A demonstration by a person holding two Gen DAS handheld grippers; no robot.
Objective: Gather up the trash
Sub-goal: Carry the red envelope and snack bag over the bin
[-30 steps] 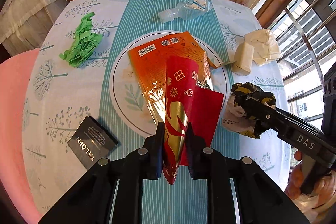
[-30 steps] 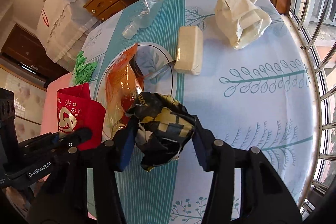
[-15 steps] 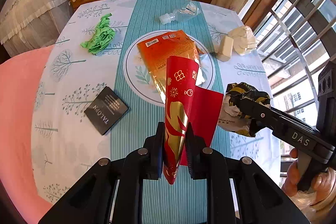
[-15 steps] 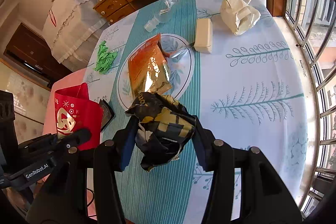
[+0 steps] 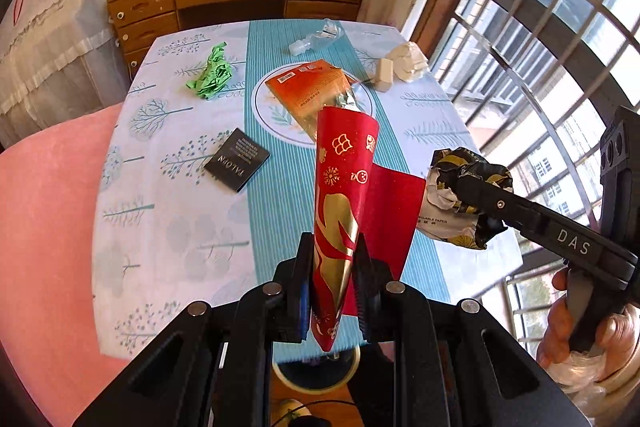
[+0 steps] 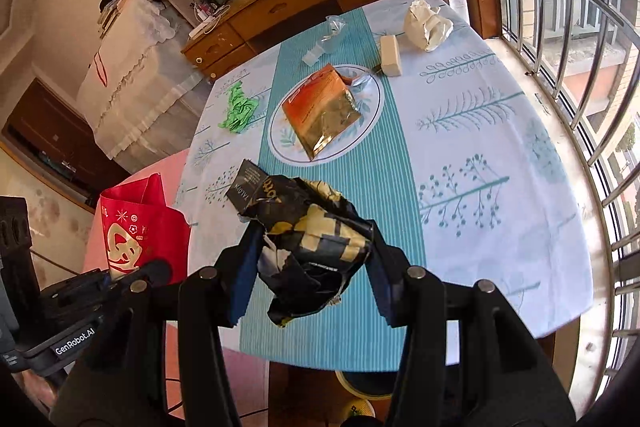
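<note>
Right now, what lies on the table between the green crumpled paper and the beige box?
The orange snack wrapper on the printed plate ring lies between the green crumpled paper and the beige box, clearest in the right wrist view.

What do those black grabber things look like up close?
Both are matte black plastic with silver round screws. The left hand-held gripper reads "GenRobot.AI" in white on its side; the right hand-held gripper reads "DAS". Blue pads line the fingers.

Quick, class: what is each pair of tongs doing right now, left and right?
Left tongs: shut on the red and gold packet.
Right tongs: shut on the crumpled black and gold wrapper.
</note>
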